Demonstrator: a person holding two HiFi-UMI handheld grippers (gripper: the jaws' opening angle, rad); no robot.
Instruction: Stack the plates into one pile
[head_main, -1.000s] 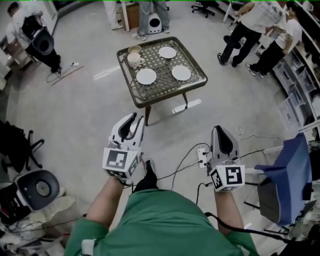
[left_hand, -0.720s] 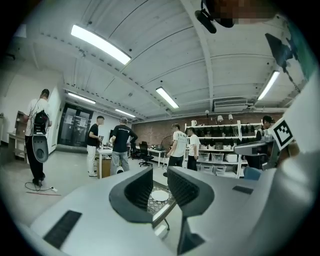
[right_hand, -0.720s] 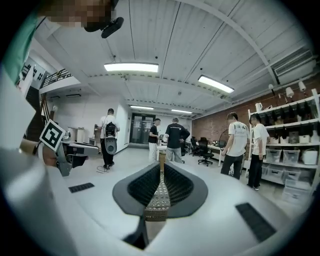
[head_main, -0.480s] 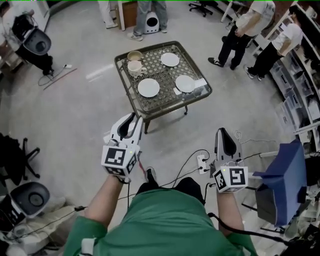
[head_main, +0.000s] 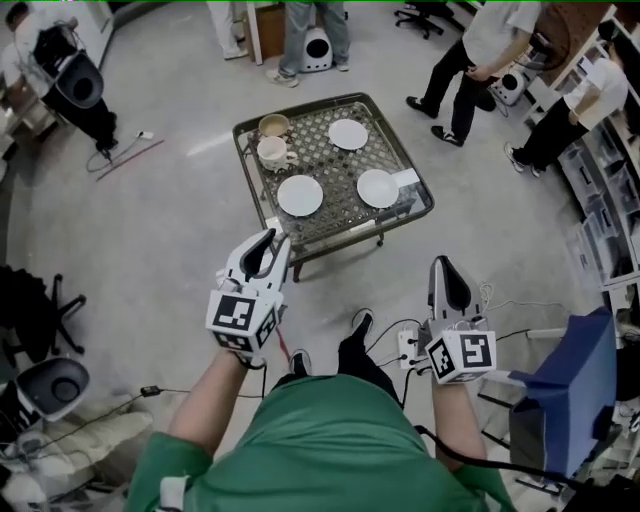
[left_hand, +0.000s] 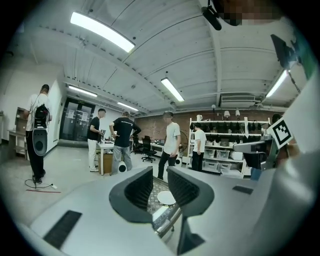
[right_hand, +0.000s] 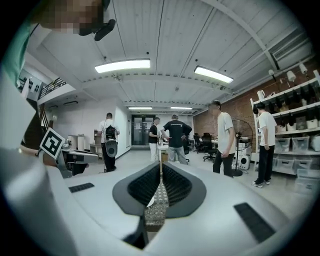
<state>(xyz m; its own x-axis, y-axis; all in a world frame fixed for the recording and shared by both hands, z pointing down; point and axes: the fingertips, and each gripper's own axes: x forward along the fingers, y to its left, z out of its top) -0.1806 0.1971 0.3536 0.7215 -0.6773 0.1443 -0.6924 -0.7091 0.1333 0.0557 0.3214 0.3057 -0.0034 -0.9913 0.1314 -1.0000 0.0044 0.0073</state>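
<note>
Three white plates (head_main: 300, 195) lie apart on the mesh table (head_main: 330, 165), well ahead of both empty grippers: left gripper (head_main: 265, 242) jaws parted, right gripper (head_main: 443, 265) closed. Best approach: level, rim-first.

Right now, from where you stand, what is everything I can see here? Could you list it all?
Table: one, metal lattice top, on the grey floor ahead.
Plates: three, white, apart on the table; near left, near right, far.
Cups: two, a white mug and a tan cup, at the table's far left corner.
Bystanders: at least four, standing beyond the table.
Power strip: one, white, with cables, on the floor by the feet.
Left gripper: white, jaws apart, empty.
Right gripper: white, jaws shut, empty.
</note>
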